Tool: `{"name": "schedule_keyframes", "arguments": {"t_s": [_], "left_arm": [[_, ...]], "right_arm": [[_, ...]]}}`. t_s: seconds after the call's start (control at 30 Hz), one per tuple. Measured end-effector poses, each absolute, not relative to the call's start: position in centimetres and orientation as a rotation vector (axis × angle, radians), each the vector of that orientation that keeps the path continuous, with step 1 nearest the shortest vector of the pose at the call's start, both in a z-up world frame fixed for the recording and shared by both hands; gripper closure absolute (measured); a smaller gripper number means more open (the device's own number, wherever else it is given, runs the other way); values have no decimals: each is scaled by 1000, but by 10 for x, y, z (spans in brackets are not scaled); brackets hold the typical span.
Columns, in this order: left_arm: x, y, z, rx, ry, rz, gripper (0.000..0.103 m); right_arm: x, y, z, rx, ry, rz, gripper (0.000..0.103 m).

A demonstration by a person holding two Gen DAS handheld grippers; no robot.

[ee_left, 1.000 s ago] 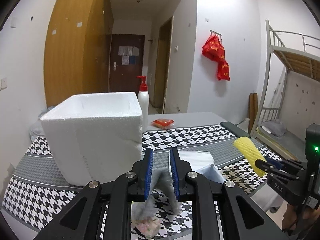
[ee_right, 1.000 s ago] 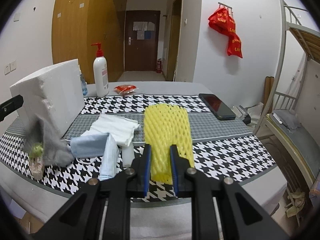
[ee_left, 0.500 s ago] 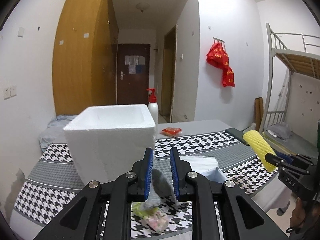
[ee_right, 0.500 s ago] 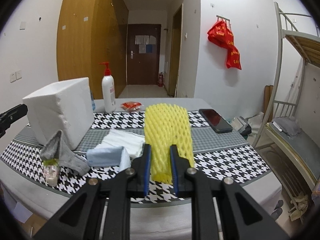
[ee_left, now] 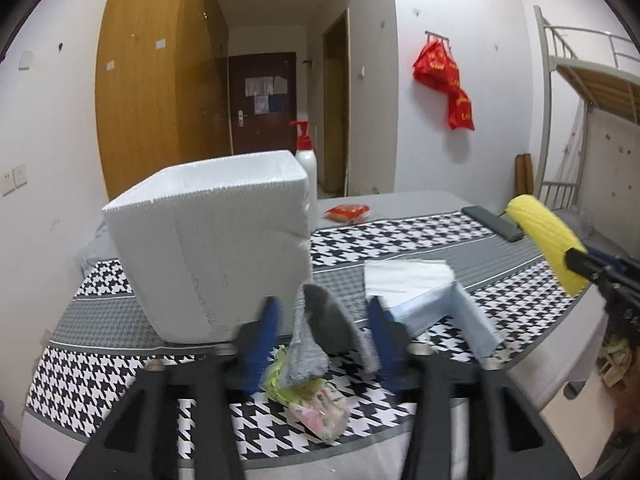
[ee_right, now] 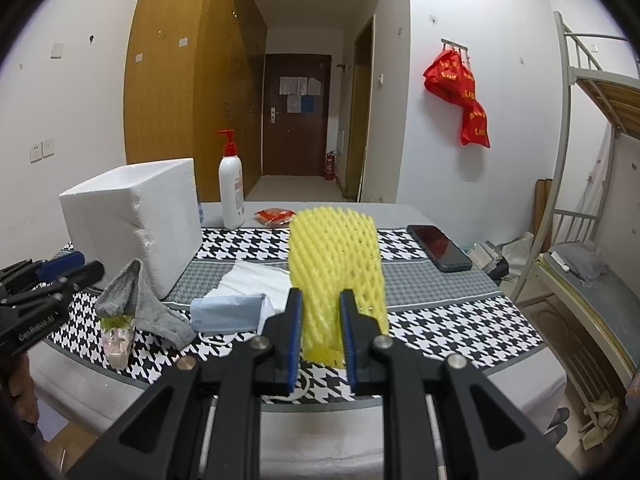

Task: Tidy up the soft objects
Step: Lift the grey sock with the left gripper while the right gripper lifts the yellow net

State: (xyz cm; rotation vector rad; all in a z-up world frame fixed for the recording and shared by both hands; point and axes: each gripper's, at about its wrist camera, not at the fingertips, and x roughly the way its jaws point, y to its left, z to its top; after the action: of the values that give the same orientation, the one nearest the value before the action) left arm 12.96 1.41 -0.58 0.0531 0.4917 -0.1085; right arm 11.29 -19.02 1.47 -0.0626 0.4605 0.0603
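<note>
My left gripper (ee_left: 324, 332) is open, its blue pads wide apart. A grey sock (ee_left: 328, 324) sits between them, draped over a small plastic packet (ee_left: 316, 400) on the houndstooth cloth. The sock (ee_right: 136, 304) also shows in the right wrist view, free of the left gripper (ee_right: 60, 276). My right gripper (ee_right: 320, 332) is shut on a yellow foam net sleeve (ee_right: 340, 268), held upright above the table; it also shows in the left wrist view (ee_left: 548, 240). A white foam box (ee_left: 212, 248) stands open-topped at the left.
A blue face mask (ee_right: 228, 314) and white tissues (ee_right: 256, 280) lie mid-table. A pump bottle (ee_right: 231, 188), a red snack packet (ee_right: 276, 216) and a dark phone (ee_right: 440, 246) lie farther back. A metal bunk bed (ee_right: 588, 200) stands at the right.
My left gripper has opened and let go of the grey sock, which now rests on the packet on the table. The right gripper still holds the yellow sleeve.
</note>
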Motion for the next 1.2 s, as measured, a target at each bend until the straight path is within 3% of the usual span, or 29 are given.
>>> {"name": "schedule_keyframes", "arguments": {"t_s": [0.17,0.5,0.6,0.67,0.77,1.2], "left_arm": [[148,9,-20,63,551,-126,33],[187,8,-46,47,667,-93,34],[194,6,-54,55,704,-83,57],[200,5,-58,53,726,-83,78],[202,5,-62,55,736,-92,87],[150,15,2,16,514,-152,88]], "right_arm": [[121,-190,7,-59,484,64,81],[137,-191,-6,-55,529,62,81],[139,-191,-8,-55,534,61,81],[140,-190,-8,-54,536,62,81],[143,-189,-9,-55,540,63,81],[129,-189,2,-49,501,67,81]]}}
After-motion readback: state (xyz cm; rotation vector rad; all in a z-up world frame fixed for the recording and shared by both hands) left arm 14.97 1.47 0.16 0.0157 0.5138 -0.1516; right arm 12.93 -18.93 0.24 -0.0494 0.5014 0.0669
